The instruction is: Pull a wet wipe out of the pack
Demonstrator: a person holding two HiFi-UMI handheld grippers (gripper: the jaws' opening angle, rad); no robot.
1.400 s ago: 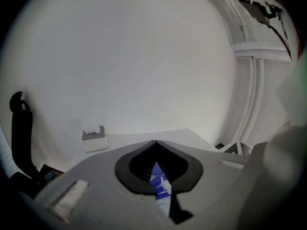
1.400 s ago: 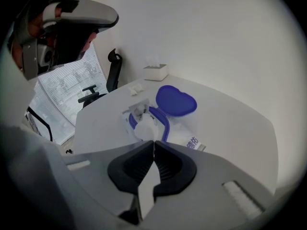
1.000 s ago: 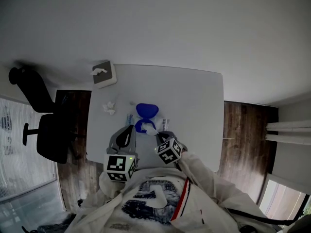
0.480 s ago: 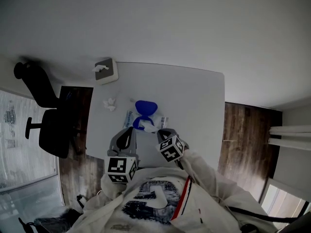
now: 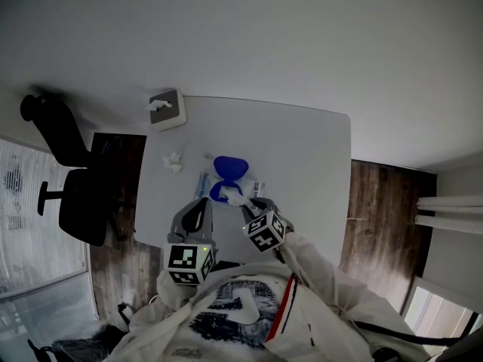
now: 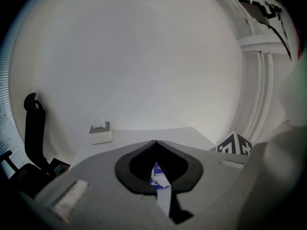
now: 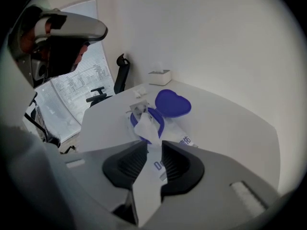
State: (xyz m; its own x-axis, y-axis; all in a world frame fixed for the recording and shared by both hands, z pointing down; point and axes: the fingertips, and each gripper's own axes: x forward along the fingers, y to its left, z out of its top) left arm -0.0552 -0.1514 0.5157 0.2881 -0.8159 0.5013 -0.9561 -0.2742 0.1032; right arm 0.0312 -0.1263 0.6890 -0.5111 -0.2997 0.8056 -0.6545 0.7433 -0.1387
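Poking up out of the blue-rimmed opening of the pack (image 7: pixel 181 139), the wet wipe (image 7: pixel 147 128) runs back as a white strip between the jaws of the right gripper (image 7: pixel 153 145). Those jaws are opening. A narrow gap shows between the ribbed pads, and some of the pack's print can be read through it. The wipe lies in that gap without being squeezed.

The pack lies flat on the white table (image 5: pixel 302 149), close to the edge where the person stands. Its blue lid (image 7: pixel 172 103) is flipped open and lies just behind the opening.

The left gripper (image 6: pixel 154 143) is at the pack's other end. Its jaws are pressed together with the tips meeting, and the pack's white and blue edge is pinched between the pads. From above, the two grippers sit side by side at the near side of the pack, each with its marker cube toward the person.

A crumpled tissue (image 5: pixel 173 162) lies near the pack on the left gripper's side, apart from it. A tissue box (image 5: pixel 166 110) stands at the table's far corner on that same side. A black office chair (image 5: pixel 72 194) stands off the table on the dark wood floor.
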